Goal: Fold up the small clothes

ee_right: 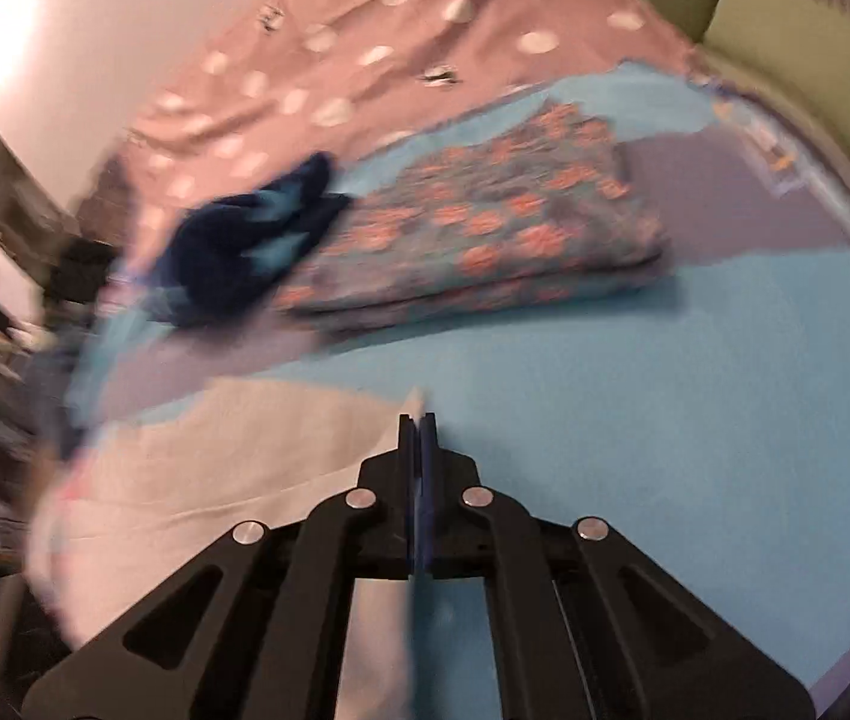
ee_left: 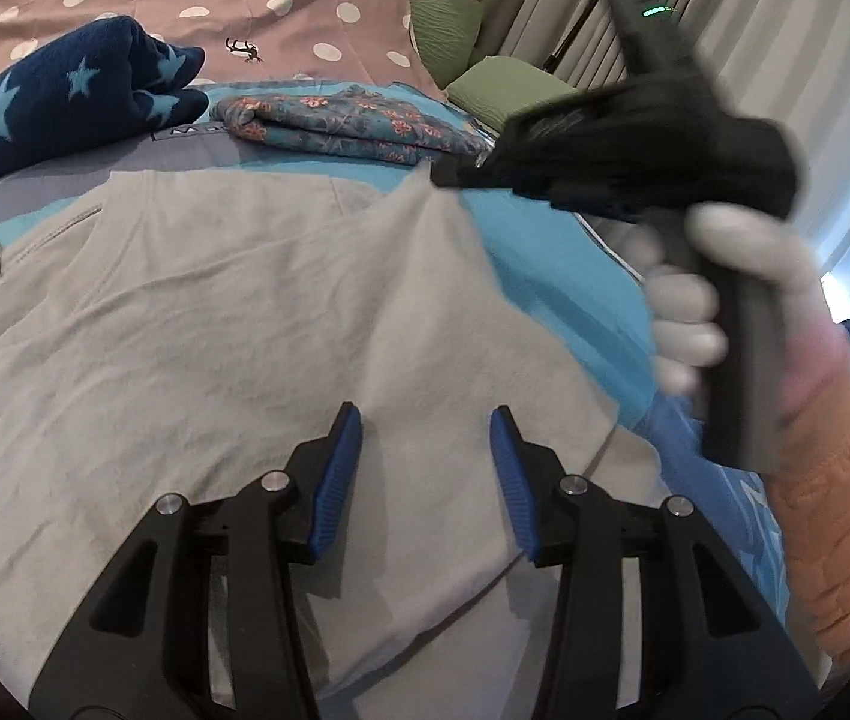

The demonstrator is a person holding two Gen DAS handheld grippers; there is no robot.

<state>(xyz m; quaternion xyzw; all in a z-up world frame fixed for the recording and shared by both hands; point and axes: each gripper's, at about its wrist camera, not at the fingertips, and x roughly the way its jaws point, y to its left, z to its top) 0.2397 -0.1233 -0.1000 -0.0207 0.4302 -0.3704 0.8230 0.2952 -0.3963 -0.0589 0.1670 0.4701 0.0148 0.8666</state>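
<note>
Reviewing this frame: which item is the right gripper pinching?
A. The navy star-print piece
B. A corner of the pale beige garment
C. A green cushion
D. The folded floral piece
B. In the left wrist view, the right gripper has its jaws closed on a lifted corner of the pale beige garment, while the navy star-print piece and the folded floral piece lie untouched further back on the bed.

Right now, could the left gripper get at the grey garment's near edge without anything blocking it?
Probably yes. The left gripper hangs open just above the grey garment, with nothing between its fingers and the cloth. The right gripper pinches a far corner, well clear of that path.
</note>
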